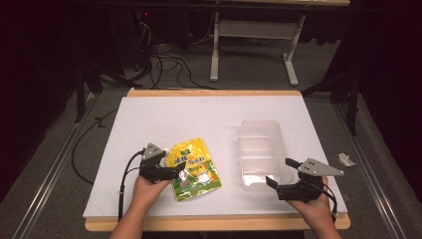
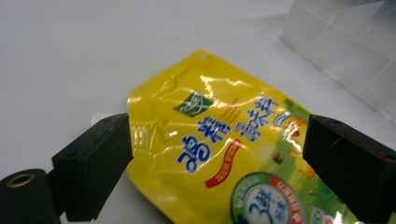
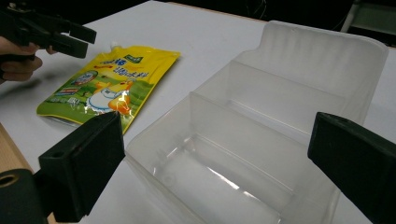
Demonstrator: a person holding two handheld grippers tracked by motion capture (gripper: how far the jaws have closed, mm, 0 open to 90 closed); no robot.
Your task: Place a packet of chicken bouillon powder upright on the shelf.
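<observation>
— Two black jaws of the left gripper (image 2: 217,163) sit closest to its camera, spread wide, one on each side of the yellow pouch (image 2: 219,149). Nothing is pinched yet; from above I cannot tell whether either jaw touches the foil.

— Where does the pouch lie?

— Flat on the white table (image 1: 164,114), well to the left of the clear plastic bin (image 1: 261,152) and apart from it. Its spouted top corner points away from the person, and the printed face is up. The left gripper (image 1: 171,167) comes at it from the side farther from the bin.

— And the other hand?

— The right gripper (image 1: 282,173) hangs at the near end of the bin, on the person's side of it, jaws apart and holding nothing. In the right gripper view the two jaws frame the bin's near compartment (image 3: 219,177), which looks empty, as does the one behind the divider.

— So which step is this?

— I judge it to be the reach before the grasp: the pouch looks bound for the bin, and it is still on the table. Next, the left jaws need to settle around an edge or corner of the pouch and press together firmly, since the film looks slick and the filling may sag. Then comes a lift and a carry across to the bin, which the right gripper could steady.
</observation>
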